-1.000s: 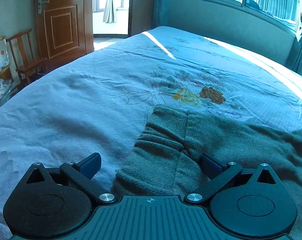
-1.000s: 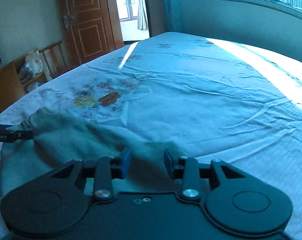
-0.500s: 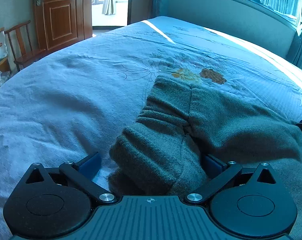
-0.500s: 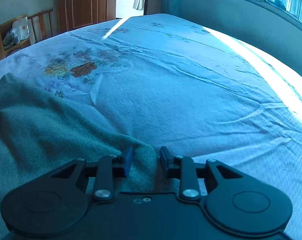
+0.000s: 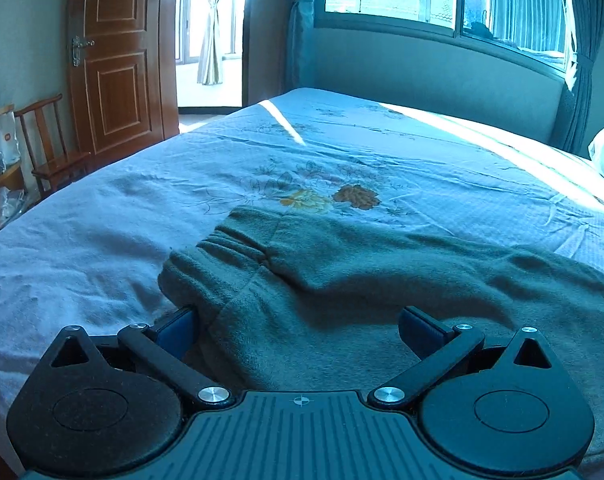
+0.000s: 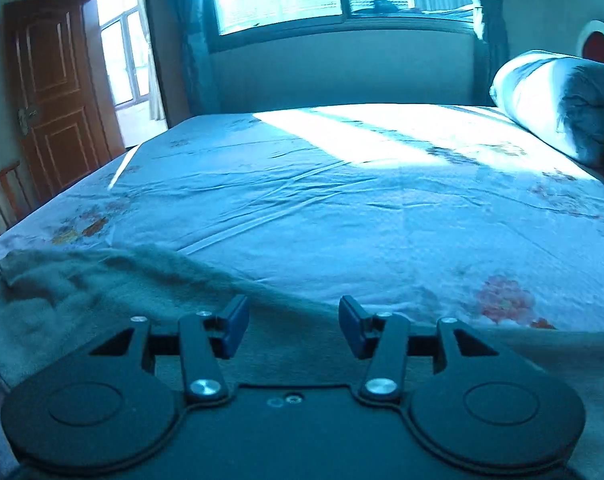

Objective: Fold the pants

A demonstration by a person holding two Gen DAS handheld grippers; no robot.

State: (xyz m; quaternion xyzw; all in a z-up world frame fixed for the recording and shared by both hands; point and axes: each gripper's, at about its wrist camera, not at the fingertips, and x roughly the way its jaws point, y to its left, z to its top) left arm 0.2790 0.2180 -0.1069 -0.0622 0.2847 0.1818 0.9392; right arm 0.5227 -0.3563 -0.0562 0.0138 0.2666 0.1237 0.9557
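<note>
The grey-green fleece pants [image 5: 382,280] ran off the right edge of the left wrist view, and their near part lay hidden behind the black left gripper [image 5: 297,320]. In the right wrist view, beyond the pants, the rolled pale-blue quilt [image 6: 562,104] was cut by the right edge.

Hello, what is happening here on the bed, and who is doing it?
A person with tongs in each hand is folding green pants on a bed. The pants lie doubled over, with the waistband at the left end. The left tongs are open, their fingers wide apart over the cloth near the waistband. The right tongs are open too, above the pants' far edge. Neither grips the cloth now.
</note>
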